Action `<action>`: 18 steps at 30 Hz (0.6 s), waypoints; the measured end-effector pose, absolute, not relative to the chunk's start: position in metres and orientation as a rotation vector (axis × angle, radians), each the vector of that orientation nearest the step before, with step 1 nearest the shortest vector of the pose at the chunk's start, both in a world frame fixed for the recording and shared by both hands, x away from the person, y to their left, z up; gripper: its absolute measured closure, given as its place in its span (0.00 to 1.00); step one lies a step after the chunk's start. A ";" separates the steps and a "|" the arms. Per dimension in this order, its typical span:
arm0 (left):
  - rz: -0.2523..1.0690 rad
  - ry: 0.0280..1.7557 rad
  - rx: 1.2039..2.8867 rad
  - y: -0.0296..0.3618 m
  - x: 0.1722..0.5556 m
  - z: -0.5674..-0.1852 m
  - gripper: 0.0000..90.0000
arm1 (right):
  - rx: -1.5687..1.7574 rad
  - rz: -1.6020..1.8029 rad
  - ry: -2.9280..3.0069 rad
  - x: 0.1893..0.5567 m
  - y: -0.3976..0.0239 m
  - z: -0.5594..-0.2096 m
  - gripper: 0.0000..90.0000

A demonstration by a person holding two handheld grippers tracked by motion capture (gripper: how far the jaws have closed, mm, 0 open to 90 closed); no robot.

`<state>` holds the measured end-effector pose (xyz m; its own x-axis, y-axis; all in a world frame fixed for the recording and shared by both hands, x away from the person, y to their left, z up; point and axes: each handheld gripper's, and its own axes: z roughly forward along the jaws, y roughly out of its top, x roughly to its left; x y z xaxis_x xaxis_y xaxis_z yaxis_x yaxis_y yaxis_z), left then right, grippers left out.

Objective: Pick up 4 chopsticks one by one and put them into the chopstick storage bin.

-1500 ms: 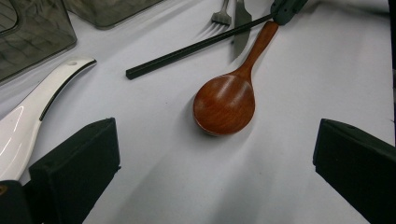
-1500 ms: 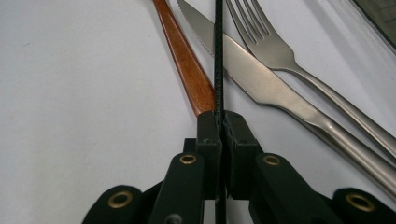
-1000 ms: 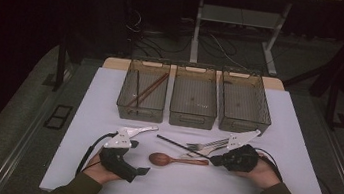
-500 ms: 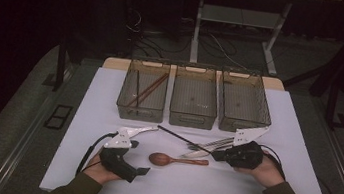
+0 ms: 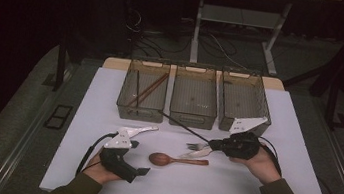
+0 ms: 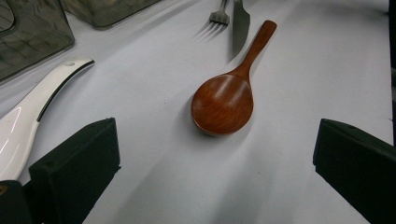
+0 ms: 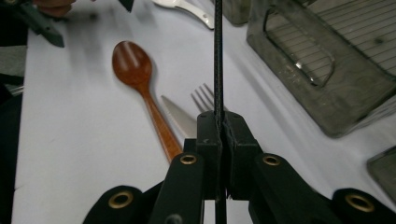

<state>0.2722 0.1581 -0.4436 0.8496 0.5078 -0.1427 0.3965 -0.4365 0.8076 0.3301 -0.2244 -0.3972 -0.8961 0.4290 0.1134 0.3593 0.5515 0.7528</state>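
Here the right gripper has its jaws pressed together on a thin black chopstick, lifted off the white table and slanting far-left toward the middle bin. Below it lie a fork, a knife and, just left, a wooden spoon. The left gripper rests at the near left, its jaws wide apart and holding nothing, the spoon's bowl ahead of them; a white spoon lies to its far left. The left bin holds brown chopsticks; the right bin stands just beyond the right gripper.
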 end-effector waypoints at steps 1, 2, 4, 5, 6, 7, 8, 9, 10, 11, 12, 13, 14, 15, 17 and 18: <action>0.150 0.659 2.083 0.158 0.272 -0.444 0.00 | 0.702 1.274 2.686 0.331 -0.223 -0.396 0.95; 0.149 0.659 2.083 0.158 0.272 -0.444 0.00 | 0.717 1.270 2.678 0.333 -0.222 -0.395 0.95; 0.148 0.662 2.082 0.158 0.273 -0.444 0.00 | 0.729 1.263 2.667 0.335 -0.220 -0.394 0.95; 0.148 0.663 2.082 0.158 0.273 -0.444 0.00 | 0.737 1.260 2.662 0.337 -0.219 -0.393 0.95; 0.148 0.663 2.083 0.158 0.273 -0.444 0.00 | 0.751 1.257 2.663 0.338 -0.218 -0.392 0.95; 0.148 0.663 2.083 0.158 0.272 -0.444 0.00 | 0.756 1.257 2.660 0.339 -0.216 -0.391 0.95; 0.148 0.661 2.083 0.158 0.272 -0.444 0.00 | 0.758 1.255 2.656 0.340 -0.216 -0.391 0.95; 0.148 0.662 2.083 0.158 0.272 -0.444 0.00 | 0.763 1.252 2.655 0.341 -0.214 -0.390 0.95; 0.148 0.663 2.083 0.157 0.272 -0.444 0.00 | 0.767 1.253 2.650 0.342 -0.213 -0.389 0.95; 0.148 0.663 2.083 0.157 0.272 -0.444 0.00 | 0.772 1.257 2.644 0.343 -0.211 -0.388 0.95; 0.147 0.663 2.083 0.158 0.272 -0.444 0.00 | 0.774 1.255 2.643 0.345 -0.209 -0.387 0.95; 0.148 0.661 2.084 0.158 0.273 -0.444 0.00 | 0.783 1.259 2.635 0.347 -0.207 -0.386 0.95; 0.148 0.662 2.082 0.157 0.273 -0.444 0.00 | 0.789 1.261 2.633 0.348 -0.205 -0.385 0.95; 0.147 0.662 2.082 0.157 0.273 -0.444 0.00 | 0.791 1.266 2.627 0.350 -0.204 -0.384 0.95; 0.146 0.662 2.082 0.157 0.272 -0.444 0.00 | 0.801 1.271 2.620 0.354 -0.199 -0.382 0.95; 0.146 0.661 2.083 0.157 0.272 -0.444 0.00 | 0.808 1.271 2.616 0.355 -0.197 -0.381 0.95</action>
